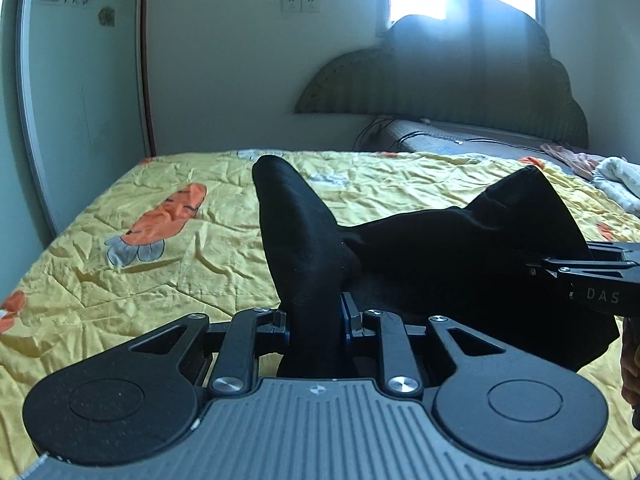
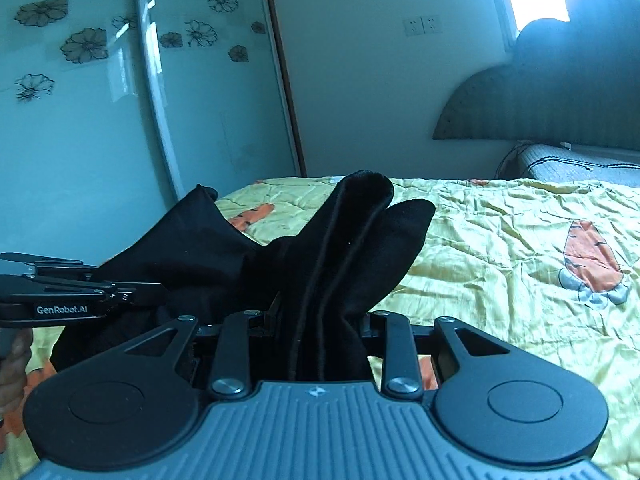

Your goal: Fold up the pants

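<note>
Black pants (image 1: 440,256) hang in the air above the bed, bunched and stretched between both grippers. My left gripper (image 1: 316,320) is shut on a thick fold of the fabric, which sticks up past its fingers. To its right, the right gripper (image 1: 536,268) comes in from the side and pinches another part of the pants. In the right wrist view, the right gripper (image 2: 320,320) is shut on a layered, seamed edge of the pants (image 2: 200,256). There the left gripper (image 2: 140,292) holds the cloth at the left. A hand shows at each frame's edge.
Below lies a bed with a wrinkled yellow quilt (image 1: 160,280) printed with orange carrots. A dark padded headboard (image 1: 460,80) stands at the back under a bright window. Sliding wardrobe doors (image 2: 80,100) line the left side. Loose clothes (image 1: 608,180) lie at the far right.
</note>
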`<state>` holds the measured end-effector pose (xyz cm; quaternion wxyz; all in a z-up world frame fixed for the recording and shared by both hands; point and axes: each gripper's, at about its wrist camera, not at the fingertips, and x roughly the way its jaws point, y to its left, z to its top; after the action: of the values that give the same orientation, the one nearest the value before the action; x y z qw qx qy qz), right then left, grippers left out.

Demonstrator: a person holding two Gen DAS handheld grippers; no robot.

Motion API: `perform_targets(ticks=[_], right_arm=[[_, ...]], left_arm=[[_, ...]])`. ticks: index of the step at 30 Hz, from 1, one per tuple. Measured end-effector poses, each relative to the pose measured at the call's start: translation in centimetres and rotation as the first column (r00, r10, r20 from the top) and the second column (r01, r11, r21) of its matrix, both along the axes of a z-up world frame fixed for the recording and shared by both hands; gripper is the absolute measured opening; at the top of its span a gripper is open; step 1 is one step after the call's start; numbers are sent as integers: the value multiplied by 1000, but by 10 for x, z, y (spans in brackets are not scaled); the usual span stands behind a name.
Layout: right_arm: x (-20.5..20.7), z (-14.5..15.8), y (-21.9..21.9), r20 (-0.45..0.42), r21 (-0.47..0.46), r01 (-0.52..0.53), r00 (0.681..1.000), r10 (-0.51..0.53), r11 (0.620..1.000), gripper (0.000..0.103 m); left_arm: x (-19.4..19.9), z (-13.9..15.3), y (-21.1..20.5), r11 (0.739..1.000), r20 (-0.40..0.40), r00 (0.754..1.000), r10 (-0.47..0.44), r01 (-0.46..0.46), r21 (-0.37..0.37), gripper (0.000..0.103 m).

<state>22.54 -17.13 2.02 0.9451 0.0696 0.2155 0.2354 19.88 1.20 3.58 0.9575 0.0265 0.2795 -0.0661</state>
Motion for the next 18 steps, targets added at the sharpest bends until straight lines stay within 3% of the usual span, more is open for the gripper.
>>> perform_targets(ticks=[8, 10, 15, 18], right_arm=[[28, -31, 4, -95, 0, 29, 995, -29, 1000, 29], [33, -38, 1, -127, 20, 39, 991, -36, 999, 37], [37, -53, -13, -205, 73, 75, 977, -59, 995, 50], [32, -55, -21, -215, 69, 98, 973, -81, 993, 60]], left_arm=[[19, -28, -6, 998, -71, 997, 26, -23, 52, 24], [21, -32, -5, 998, -75, 997, 34, -29, 58, 25], [24, -38, -2, 994, -82, 995, 62, -55, 90, 44], [22, -42, 2, 991, -86, 993, 84, -75, 108, 49]])
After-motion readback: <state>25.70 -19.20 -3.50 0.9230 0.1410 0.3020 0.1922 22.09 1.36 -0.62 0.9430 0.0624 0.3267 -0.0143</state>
